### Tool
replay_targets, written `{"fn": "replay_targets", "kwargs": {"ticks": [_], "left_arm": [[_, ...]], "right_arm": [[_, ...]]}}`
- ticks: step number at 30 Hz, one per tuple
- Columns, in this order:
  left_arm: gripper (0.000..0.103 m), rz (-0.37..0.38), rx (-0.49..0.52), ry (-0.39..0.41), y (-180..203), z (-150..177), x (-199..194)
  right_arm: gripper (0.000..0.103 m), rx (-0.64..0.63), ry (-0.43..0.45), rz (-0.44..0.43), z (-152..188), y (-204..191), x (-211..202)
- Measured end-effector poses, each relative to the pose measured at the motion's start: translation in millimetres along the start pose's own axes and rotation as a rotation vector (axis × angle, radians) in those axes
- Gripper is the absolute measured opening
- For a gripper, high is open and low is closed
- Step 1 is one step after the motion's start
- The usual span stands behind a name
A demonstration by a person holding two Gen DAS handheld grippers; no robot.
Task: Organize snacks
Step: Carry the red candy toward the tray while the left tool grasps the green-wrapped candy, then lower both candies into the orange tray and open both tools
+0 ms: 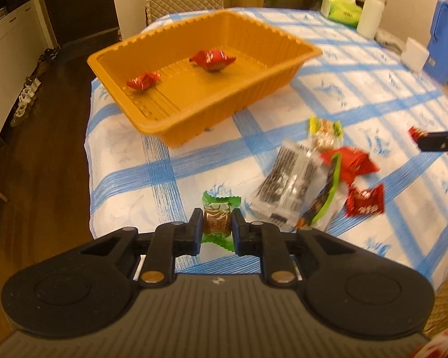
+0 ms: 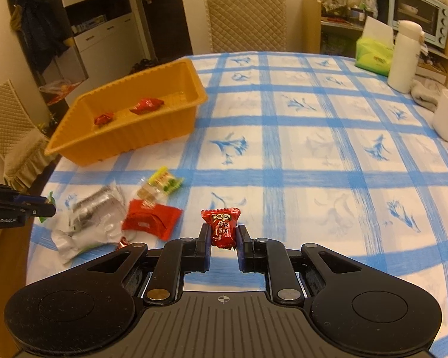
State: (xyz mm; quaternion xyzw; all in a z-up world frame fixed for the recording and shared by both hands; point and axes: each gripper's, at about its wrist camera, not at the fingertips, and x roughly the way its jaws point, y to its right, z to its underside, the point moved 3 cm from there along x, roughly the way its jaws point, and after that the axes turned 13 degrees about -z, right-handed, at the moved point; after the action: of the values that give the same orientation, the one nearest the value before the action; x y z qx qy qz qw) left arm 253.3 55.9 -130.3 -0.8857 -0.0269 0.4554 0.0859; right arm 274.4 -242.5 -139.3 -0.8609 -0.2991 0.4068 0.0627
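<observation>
Green candy (image 1: 217,221) in left jaws; red candy (image 2: 222,229) in right.

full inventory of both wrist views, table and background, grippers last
orange tray: 1, orange, far left of table
red candies in the tray: 2, red, on tray floor
green-wrapped candy: 1, green and brown, between left gripper's fingers
red-wrapped candy: 1, red, between right gripper's fingers
snack pile: several packets, clear, red, yellow-green, near table's front edge
tablecloth: 1, white with blue checks, covers table
tissue pack: 1, green, far right
white bottle: 1, white, beside tissue pack
white cup: 1, white, right edge
toaster oven: 1, light blue, shelf behind table
quilted chair: 1, beige, behind table
left gripper: 1, black, shut on green-wrapped candy
right gripper: 1, black, shut on red-wrapped candy
</observation>
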Motion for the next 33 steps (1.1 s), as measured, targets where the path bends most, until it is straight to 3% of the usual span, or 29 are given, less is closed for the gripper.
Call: {"fn": "replay_targets", "kwargs": {"ticks": [13, 24, 33], "left_arm": [[0.018, -0.019, -0.093, 0.105, -17.6, -52.8, -41.6], [0.018, -0.047, -0.13, 0.126, -29.3, -104.6, -24.7], [0.018, -0.044, -0.144, 0.1, -32.2, -126.9, -0.2]], "right_arm": [[0.017, -0.112, 0.05, -0.147, -62.8, -34.8, 25.0], [0.017, -0.203, 0.07, -0.226, -124.5, -64.8, 70.1], [0.017, -0.203, 0.059, -0.239, -150.8, -73.3, 107.3]]}}
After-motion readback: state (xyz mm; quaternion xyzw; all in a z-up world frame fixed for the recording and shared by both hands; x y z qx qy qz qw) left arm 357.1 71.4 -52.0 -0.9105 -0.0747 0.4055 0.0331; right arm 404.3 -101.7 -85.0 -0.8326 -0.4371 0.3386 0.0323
